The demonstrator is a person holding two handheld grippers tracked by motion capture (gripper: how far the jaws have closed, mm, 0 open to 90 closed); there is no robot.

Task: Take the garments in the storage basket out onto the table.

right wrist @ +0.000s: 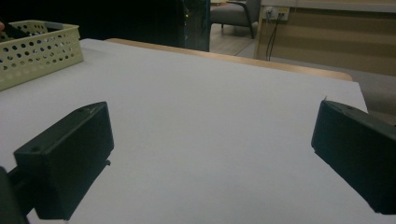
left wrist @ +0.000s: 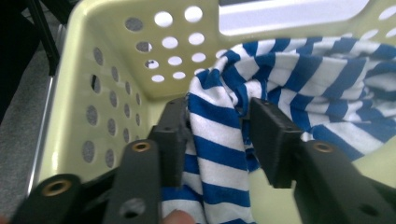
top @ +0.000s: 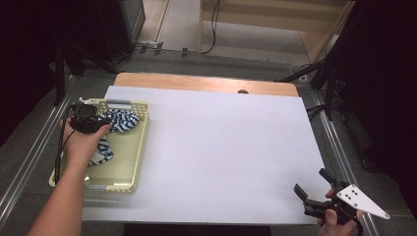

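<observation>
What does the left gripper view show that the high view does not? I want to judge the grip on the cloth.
The left gripper view shows the striped cloth running up between the left gripper's two pads, the left one against it, and the round holes in the basket's wall. The high view shows the whole white table, the right gripper open over its near right corner, and the hand holding the left gripper. Both show the blue and white cloth lying in the pale yellow basket.

Your desk [top: 206, 147] carries a white sheet over wood. Grey floor [top: 187, 29] beyond; dark surroundings, cables [top: 214, 24] trailing.
</observation>
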